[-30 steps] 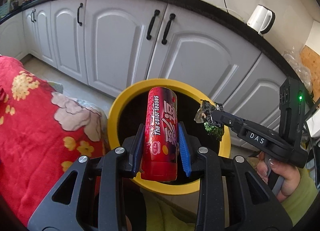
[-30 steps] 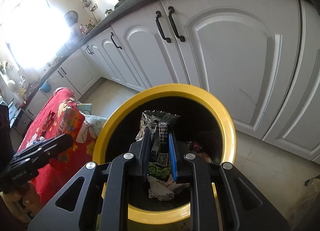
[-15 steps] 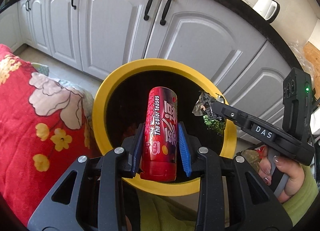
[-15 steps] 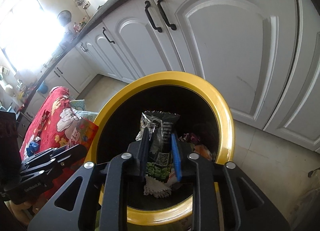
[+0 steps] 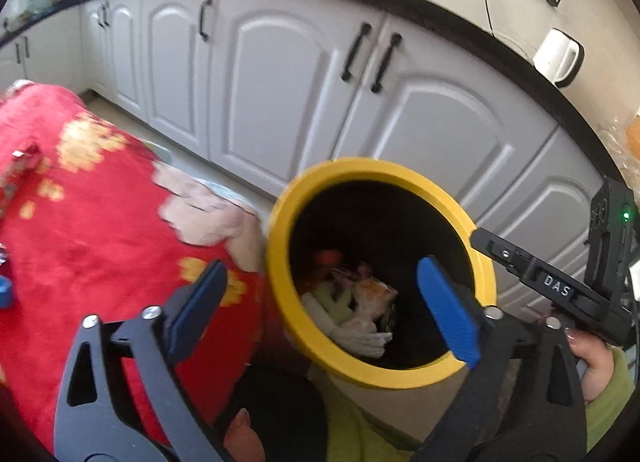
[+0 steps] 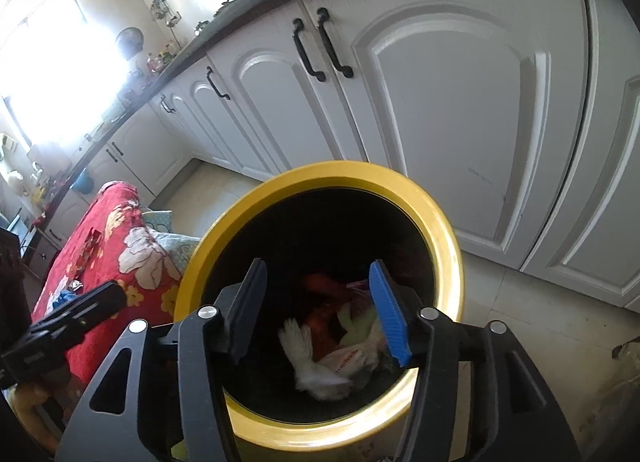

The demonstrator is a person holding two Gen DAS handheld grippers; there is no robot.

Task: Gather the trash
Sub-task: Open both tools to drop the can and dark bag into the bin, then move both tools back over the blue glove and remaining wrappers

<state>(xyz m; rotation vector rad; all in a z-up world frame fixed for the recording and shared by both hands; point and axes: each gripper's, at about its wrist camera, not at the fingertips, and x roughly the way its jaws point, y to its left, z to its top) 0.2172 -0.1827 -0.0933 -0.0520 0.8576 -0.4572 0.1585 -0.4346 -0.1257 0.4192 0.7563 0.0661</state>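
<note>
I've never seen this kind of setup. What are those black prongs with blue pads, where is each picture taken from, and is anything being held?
No robot here: a person holds a hand-operated gripper in each hand, with a wide-angle camera on each looking along its fingers. One view shows the left gripper, the other the right gripper. Both have just been opening and hold nothing, poised over a yellow-rimmed bin with trash inside. Beside it is a red flowered cloth; behind, white cabinets. The person's hand grips the right tool.

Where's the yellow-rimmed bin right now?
The yellow-rimmed bin stands on the floor in front of the white cabinet doors, right beside the red floral cloth. In both wrist views it sits just past the fingertips, with trash inside.
</note>
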